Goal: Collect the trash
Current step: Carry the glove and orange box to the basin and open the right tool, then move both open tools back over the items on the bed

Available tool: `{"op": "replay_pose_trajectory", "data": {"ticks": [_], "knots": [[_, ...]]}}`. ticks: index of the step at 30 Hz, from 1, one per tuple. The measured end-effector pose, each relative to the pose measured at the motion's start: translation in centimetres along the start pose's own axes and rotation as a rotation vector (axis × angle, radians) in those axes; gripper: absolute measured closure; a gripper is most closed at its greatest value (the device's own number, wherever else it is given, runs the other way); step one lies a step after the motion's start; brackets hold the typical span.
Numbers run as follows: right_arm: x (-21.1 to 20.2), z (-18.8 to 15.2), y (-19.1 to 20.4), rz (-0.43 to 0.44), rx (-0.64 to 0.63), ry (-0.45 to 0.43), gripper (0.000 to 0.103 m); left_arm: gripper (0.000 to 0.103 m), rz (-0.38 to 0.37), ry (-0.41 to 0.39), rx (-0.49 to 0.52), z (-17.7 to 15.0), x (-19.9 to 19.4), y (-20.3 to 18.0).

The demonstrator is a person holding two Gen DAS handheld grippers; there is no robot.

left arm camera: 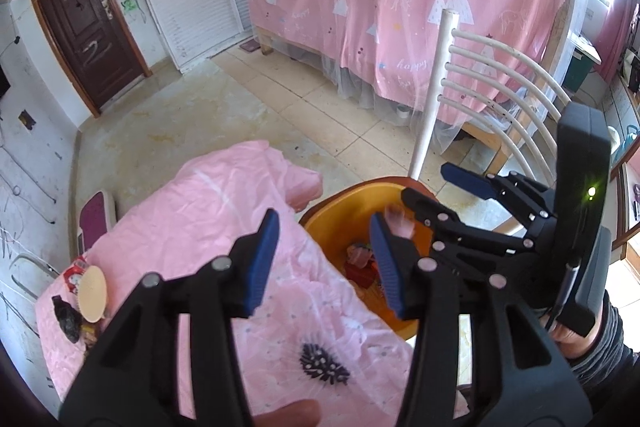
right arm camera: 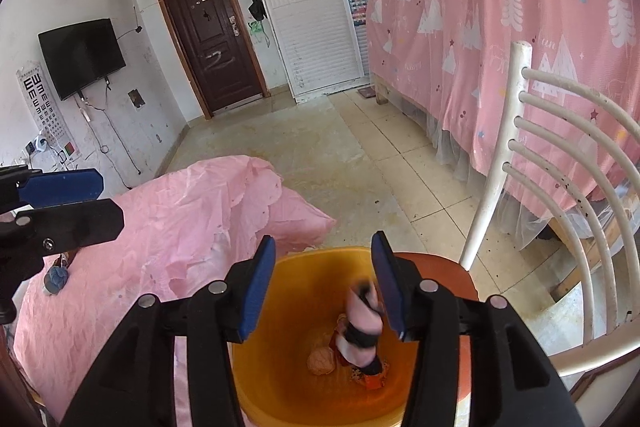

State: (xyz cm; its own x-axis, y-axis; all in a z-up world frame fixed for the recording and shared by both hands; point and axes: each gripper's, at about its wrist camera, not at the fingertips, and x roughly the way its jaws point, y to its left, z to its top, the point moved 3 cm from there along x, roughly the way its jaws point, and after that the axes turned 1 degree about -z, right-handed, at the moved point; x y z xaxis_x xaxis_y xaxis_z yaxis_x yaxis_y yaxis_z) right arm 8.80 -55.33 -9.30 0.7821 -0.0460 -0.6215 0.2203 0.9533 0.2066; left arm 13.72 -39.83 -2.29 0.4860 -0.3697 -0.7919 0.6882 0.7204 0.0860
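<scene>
An orange basin [right arm camera: 288, 311] sits on a chair seat beside a table under a pink cloth [left arm camera: 224, 211]. My right gripper [right arm camera: 323, 247] hangs open above the basin. A blurred pink-and-black scrap [right arm camera: 362, 331] is in the air just inside its right finger, over crumpled trash [right arm camera: 320, 361] on the basin floor. My left gripper [left arm camera: 324, 225] stands open with nothing between its fingers, over the cloth's edge next to the basin [left arm camera: 332, 223]. At the table's left end lie a beige disc [left arm camera: 92, 293], a black crumpled piece [left arm camera: 66, 319] and a red-white wrapper [left arm camera: 74, 273].
The white slatted chair back [right arm camera: 560, 155] rises right of the basin. A bed behind a pink curtain [left arm camera: 400, 7] fills the far right. Tiled floor [right arm camera: 304, 147] runs to a brown door [right arm camera: 216, 39]. A television [right arm camera: 82, 55] hangs on the left wall.
</scene>
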Motion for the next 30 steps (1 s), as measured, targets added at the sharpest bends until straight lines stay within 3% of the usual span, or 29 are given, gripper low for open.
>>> {"op": "replay_pose_trajectory", "data": {"ticks": [14, 30], "knots": [[-1.0, 1.6, 6.0, 0.002, -0.095, -0.017, 0.063, 0.058, 0.014, -0.058, -0.091, -2.2, -3.1, 5.4], [0.5, 2.8, 17.0, 0.056, -0.236, -0.008, 0.063, 0.058, 0.099, -0.089, -0.246, -7.2, -6.5, 16.7]]}}
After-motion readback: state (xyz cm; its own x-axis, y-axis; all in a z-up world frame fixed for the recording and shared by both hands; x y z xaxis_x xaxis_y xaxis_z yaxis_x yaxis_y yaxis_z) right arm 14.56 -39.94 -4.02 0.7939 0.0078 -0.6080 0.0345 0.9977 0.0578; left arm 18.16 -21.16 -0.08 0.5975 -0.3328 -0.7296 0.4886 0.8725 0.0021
